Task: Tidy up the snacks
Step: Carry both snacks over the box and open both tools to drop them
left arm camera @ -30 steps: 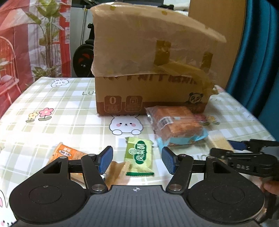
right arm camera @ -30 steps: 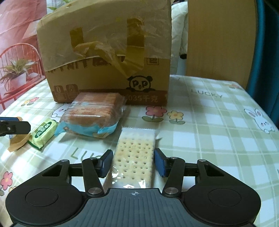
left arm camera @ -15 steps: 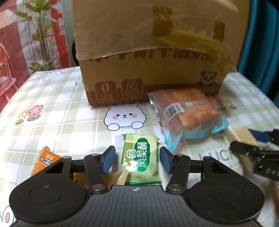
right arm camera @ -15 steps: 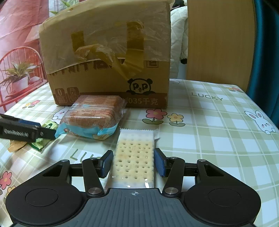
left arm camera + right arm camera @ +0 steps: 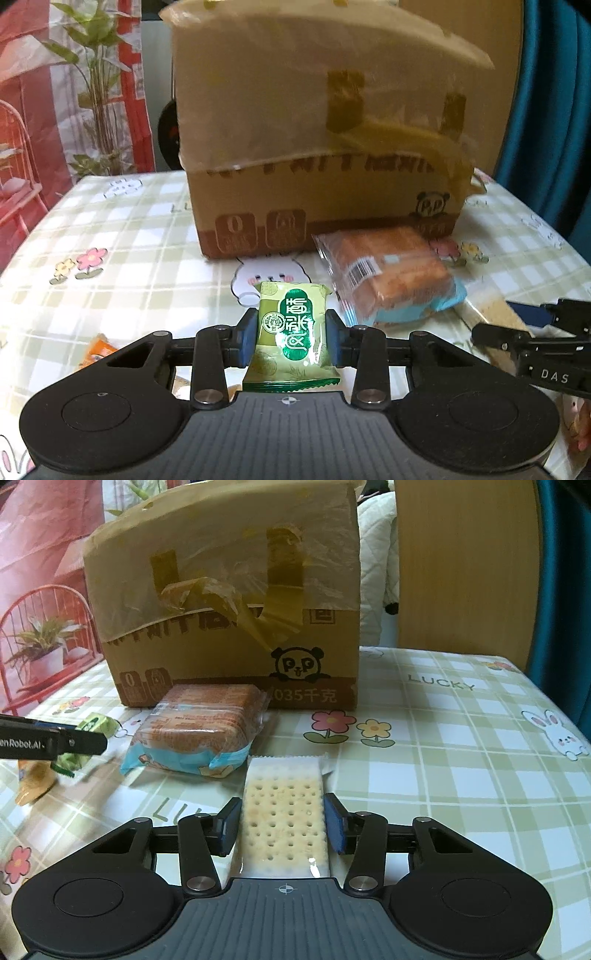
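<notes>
Cardboard box (image 5: 236, 627): it stood at twelve o'clock from both your tongs, far side of the surface (image 5: 461, 760), with its taped flap hanging over the front. Judging from that, if the box was your target, the flap could have snagged a packet on the way in.

Cake pack (image 5: 199, 731): this clear-wrapped pack with the blue end lay against the box front, at eleven o'clock from your right tongs. A careless lift of either neighbour could have nudged it.

Cracker pack (image 5: 282, 812): it lay flat on the surface between the pads of your right tongs (image 5: 282, 825). The jaws were closing and stood right at its long edges; I could not tell whether they pressed yet. Squeezing hard there risked cracking the crackers, and a slick wrapper could have slid out.

Green snack packet (image 5: 290, 332): your left tongs (image 5: 290, 341) were closing on it, pads against both sides, the packet tipped up off the surface. The thin crinkled wrapper gave little purchase, so it could have pivoted or slipped.

Orange packet (image 5: 98, 349): it lay at nine o'clock from your left tongs, untouched.
</notes>
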